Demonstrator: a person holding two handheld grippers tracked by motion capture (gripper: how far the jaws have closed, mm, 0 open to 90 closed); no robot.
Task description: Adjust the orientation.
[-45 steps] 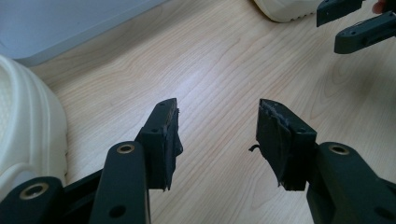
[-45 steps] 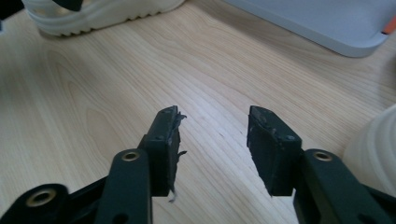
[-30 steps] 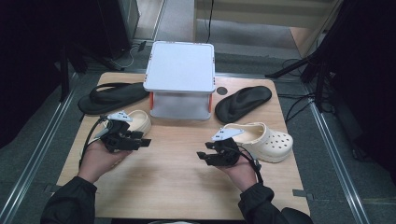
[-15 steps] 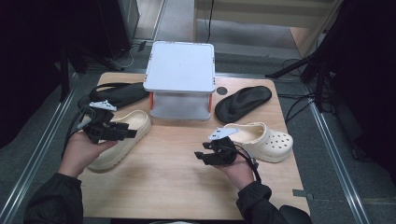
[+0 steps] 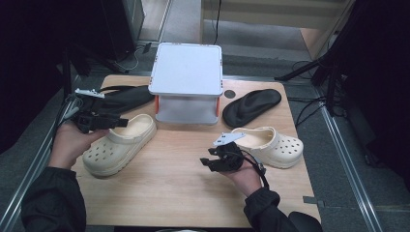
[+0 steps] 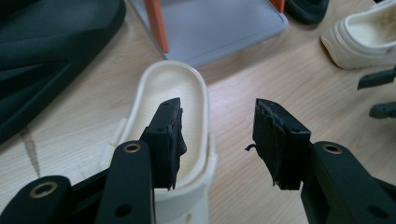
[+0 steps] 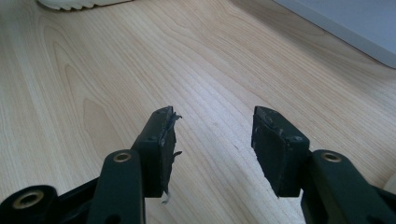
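A cream clog lies at the left of the wooden table, and its open heel end shows below my left gripper's jaws. My left gripper hovers over the clog's far end, open. Its jaws have just been closing a little, and nothing is pinched between them. A second cream clog lies at the right. Just left of it, my right gripper is held low over bare wood, open and with nothing in it.
A white box on orange legs stands at the table's far middle. One black sandal lies to its left and another to its right. Bare wood stretches between the two clogs and toward the front edge.
My left hand has moved left and upward with its gripper, uncovering most of the left clog. The right hand and both clogs have stayed put.
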